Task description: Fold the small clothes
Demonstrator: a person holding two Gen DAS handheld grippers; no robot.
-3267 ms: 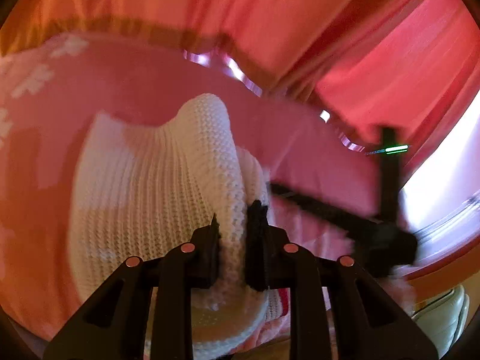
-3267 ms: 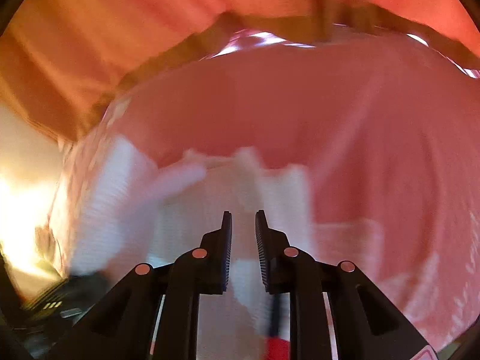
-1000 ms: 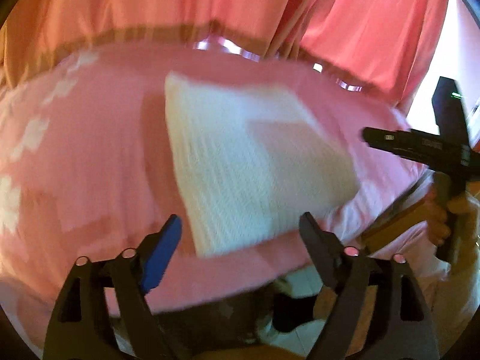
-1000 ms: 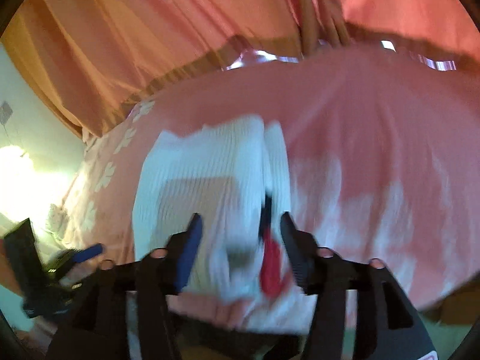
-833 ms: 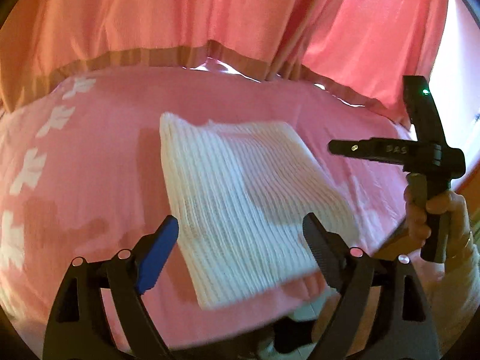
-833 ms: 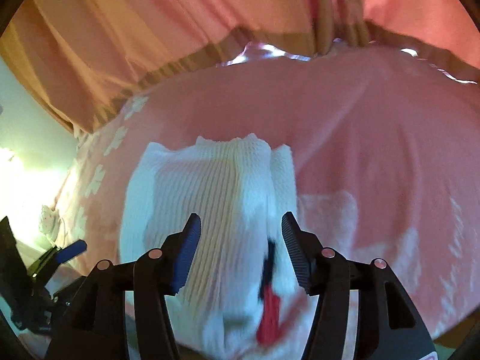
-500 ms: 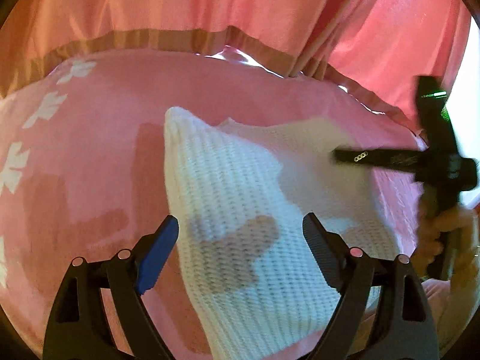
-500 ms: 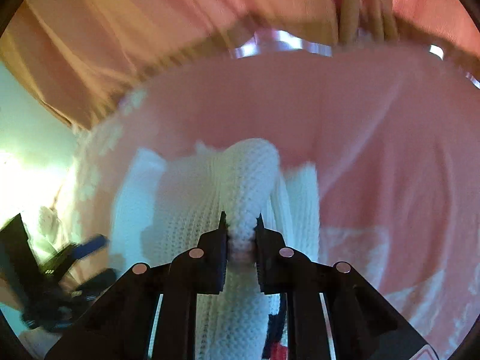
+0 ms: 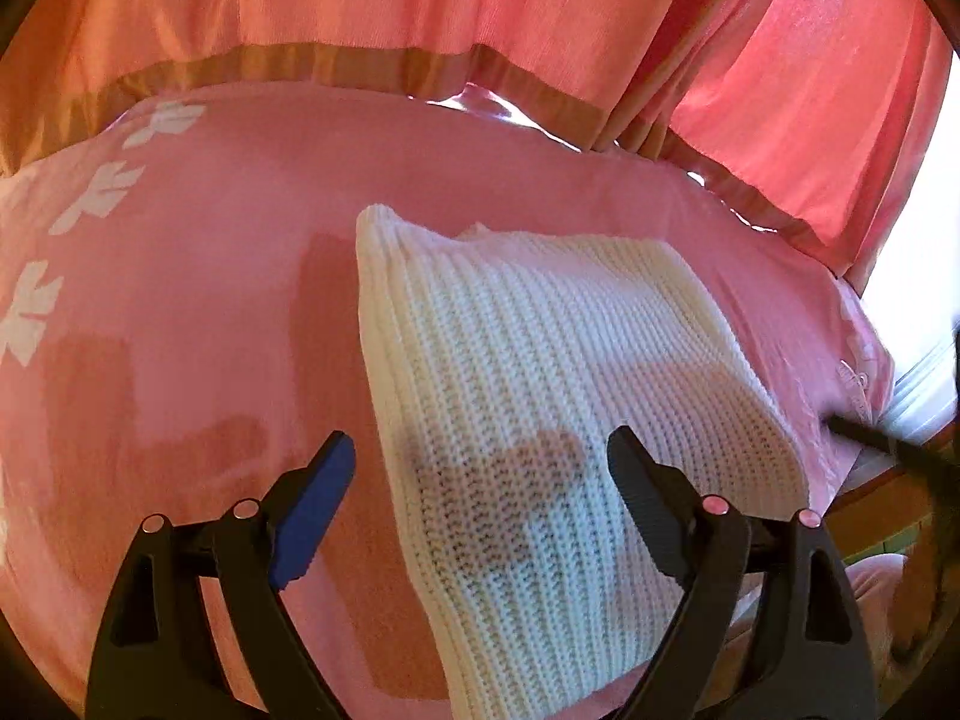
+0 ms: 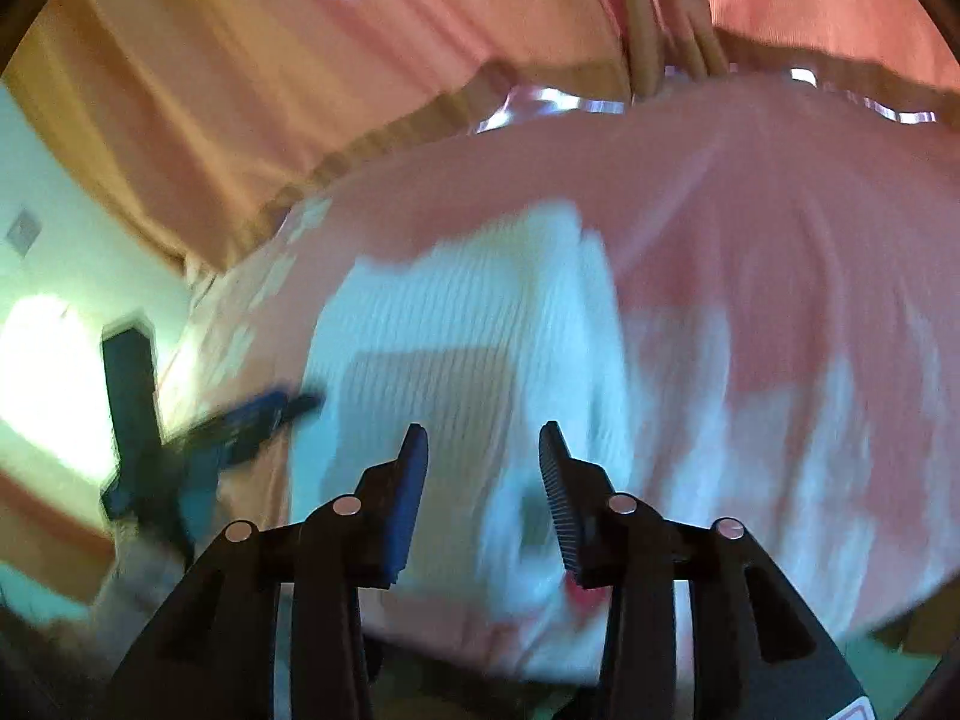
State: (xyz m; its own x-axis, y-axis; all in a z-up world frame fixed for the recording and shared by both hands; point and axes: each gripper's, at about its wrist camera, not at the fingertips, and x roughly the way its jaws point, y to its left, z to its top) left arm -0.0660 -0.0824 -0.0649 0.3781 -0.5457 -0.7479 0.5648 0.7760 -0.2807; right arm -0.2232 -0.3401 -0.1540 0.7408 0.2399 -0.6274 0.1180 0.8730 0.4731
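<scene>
A white knitted garment (image 9: 540, 396) lies folded into a rough rectangle on the pink cloth-covered table (image 9: 180, 312). My left gripper (image 9: 480, 468) is open and empty, hovering just above the garment's near left part. In the blurred right wrist view the same garment (image 10: 468, 360) lies ahead, with a small red tag (image 10: 579, 597) at its near edge. My right gripper (image 10: 483, 456) is open and empty above that near edge. The left gripper (image 10: 240, 420) shows at the left of the right wrist view.
Pink curtains (image 9: 420, 6) with a brown band hang behind the table. White flower prints (image 9: 102, 192) mark the cloth at the left. The table's right edge (image 9: 864, 420) drops off near a bright window. A pale wall (image 10: 54, 276) shows at the left.
My right gripper was shut on a raised fold of the garment half a second ago; it has let go, opened and pulled back. My left gripper stayed open and moved closer over the garment.
</scene>
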